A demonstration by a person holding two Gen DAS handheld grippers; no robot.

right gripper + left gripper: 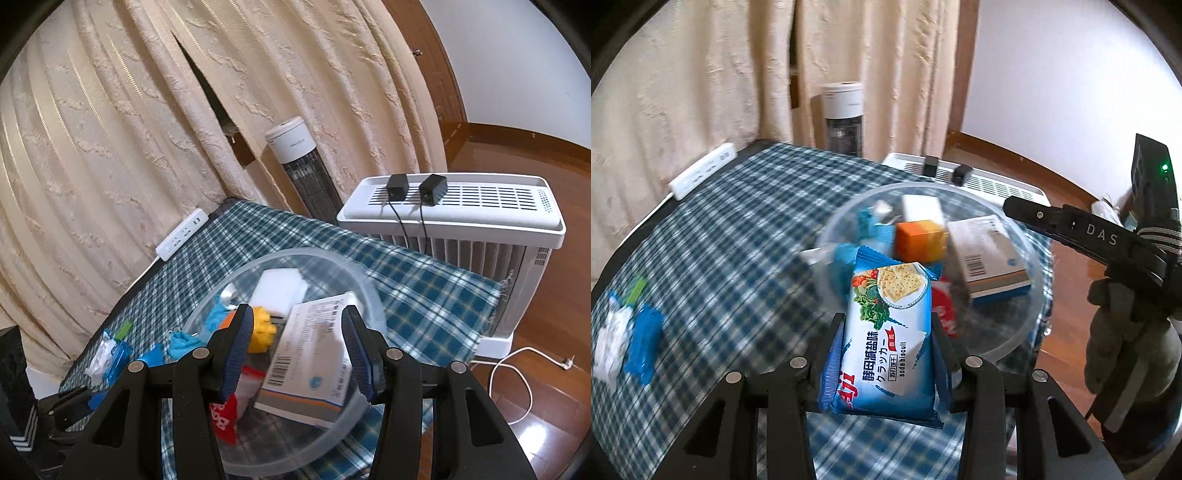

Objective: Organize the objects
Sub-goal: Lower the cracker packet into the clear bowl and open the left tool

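Soda-biscuit packet (pixel 886 332), blue and white, is sitting lengthwise between the fingers of the left gripper (pixel 886 325) at lower centre of the left wrist view; the fingers are pressing on its two long edges, and its far end is reaching over the near rim of the clear plastic bowl (pixel 1030 295). Inside the bowl are lying an orange box (pixel 919 240), a white box (pixel 921 208), a barcoded white carton (pixel 990 254) and a red wrapper (pixel 942 314). The bowl is resting on the checked cloth covering the surface (pixel 738 240). At left of that frame, blue and white wrappers (pixel 628 332) are lying on the cloth, blurred. A white power strip (pixel 701 171) is lying along the far edge.

In the right wrist view, the right gripper (pixel 297 347) is hovering above the bowl with its fingers standing apart around nothing, the carton showing below them. A white air purifier (pixel 454 221) is standing beyond the surface at right.
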